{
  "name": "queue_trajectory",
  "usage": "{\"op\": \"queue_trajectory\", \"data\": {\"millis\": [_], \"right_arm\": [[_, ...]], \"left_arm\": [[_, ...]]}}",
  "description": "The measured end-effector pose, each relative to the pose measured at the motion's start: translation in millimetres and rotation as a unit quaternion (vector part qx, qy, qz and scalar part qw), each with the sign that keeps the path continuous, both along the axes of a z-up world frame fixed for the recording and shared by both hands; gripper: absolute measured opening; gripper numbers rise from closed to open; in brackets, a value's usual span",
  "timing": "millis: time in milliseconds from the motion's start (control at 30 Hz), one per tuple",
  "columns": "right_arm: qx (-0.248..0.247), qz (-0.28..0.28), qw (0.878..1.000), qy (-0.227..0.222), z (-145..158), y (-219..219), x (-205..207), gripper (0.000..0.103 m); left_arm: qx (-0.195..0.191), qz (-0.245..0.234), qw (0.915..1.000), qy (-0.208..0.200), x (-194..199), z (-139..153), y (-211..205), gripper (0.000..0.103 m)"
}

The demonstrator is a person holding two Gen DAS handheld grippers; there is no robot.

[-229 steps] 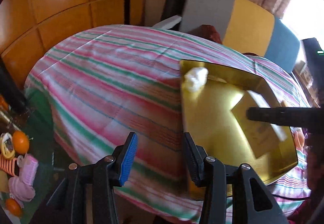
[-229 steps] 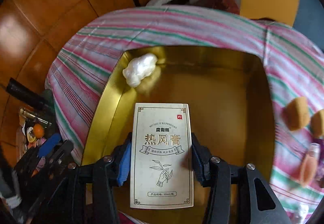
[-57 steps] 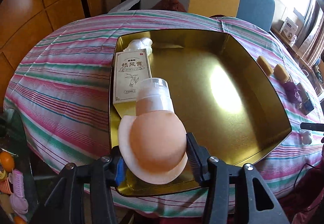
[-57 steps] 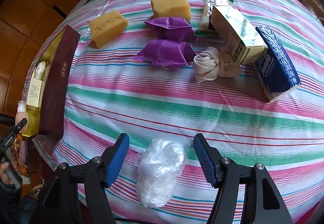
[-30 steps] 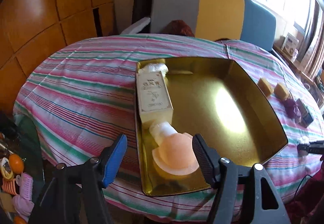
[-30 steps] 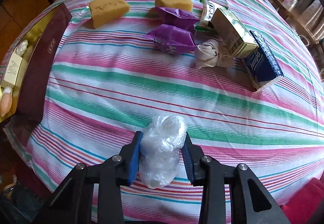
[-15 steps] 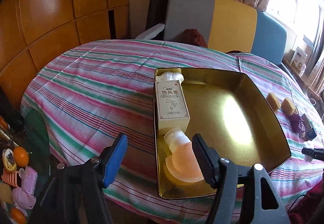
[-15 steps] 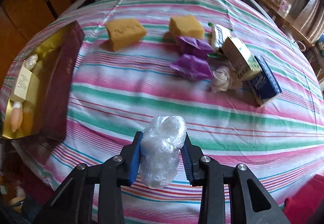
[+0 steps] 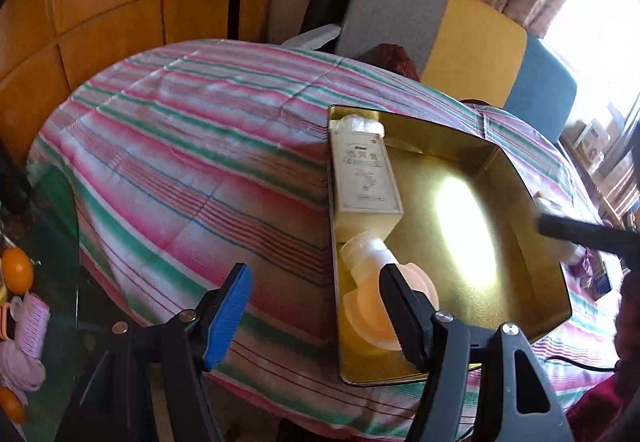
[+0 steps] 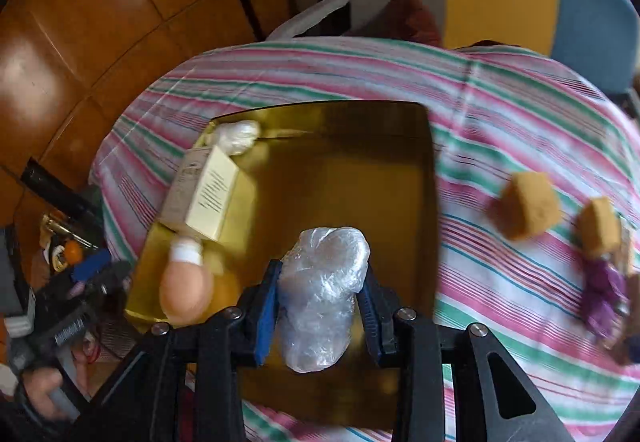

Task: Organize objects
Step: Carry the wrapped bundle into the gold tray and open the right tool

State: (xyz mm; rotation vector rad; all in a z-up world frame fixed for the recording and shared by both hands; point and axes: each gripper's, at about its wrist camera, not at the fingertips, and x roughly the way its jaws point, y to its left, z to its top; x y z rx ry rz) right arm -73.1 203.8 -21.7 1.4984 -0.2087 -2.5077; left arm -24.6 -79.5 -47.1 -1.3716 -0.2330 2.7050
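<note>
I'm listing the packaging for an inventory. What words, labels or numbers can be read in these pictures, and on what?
Nothing can be read for certain.
Cream carton in the gold tray: a row of dark characters and small print on its top face, blurred in the left wrist view.
The same carton's side panel: lines of fine print, too small and blurred.
Plastic bundle in the right claw: no text.
Pump bottle: no label visible.

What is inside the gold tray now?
The gold tray holds a white wad, a cream box and a peach bottle. The held plastic bag hides some floor.
</note>
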Motion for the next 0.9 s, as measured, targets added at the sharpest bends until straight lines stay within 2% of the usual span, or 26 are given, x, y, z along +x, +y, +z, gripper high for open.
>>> {"op": "queue_trajectory", "data": {"millis": [100, 267, 400, 467, 500, 600, 767, 900], "right_arm": [[-0.005, 0.002, 1.000, -0.018, -15, -28, -39, 0.037], [-0.023, -0.030, 0.998, -0.047, -42, -58, -99, 0.037], [-0.033, -0.049, 0.997, -0.044, -53, -75, -132, 0.040], [-0.057, -0.059, 0.995, -0.048, -56, -76, -143, 0.047], [-0.067, -0.060, 0.995, -0.051, -56, -76, -146, 0.054], [-0.077, -0.058, 0.995, -0.038, -49, -72, -140, 0.069], [-0.074, -0.049, 0.996, -0.007, -32, -61, -114, 0.070], [-0.053, -0.039, 0.997, 0.027, -16, -53, -83, 0.077]], "left_arm": [[0.004, 0.003, 1.0000, 0.003, 1, -1, -8, 0.067], [0.008, 0.010, 0.9999, 0.005, -1, -2, -20, 0.067], [0.018, 0.013, 0.9998, -0.001, -4, -6, -26, 0.067], [0.022, 0.014, 0.9996, -0.009, -5, -10, -27, 0.067], [0.027, 0.015, 0.9994, -0.014, -6, -12, -29, 0.067], [0.035, 0.016, 0.9991, -0.018, -7, -16, -31, 0.067], [0.020, 0.012, 0.9997, -0.012, -6, -13, -26, 0.067], [0.005, 0.005, 1.0000, -0.004, -3, -4, -17, 0.067]]}}
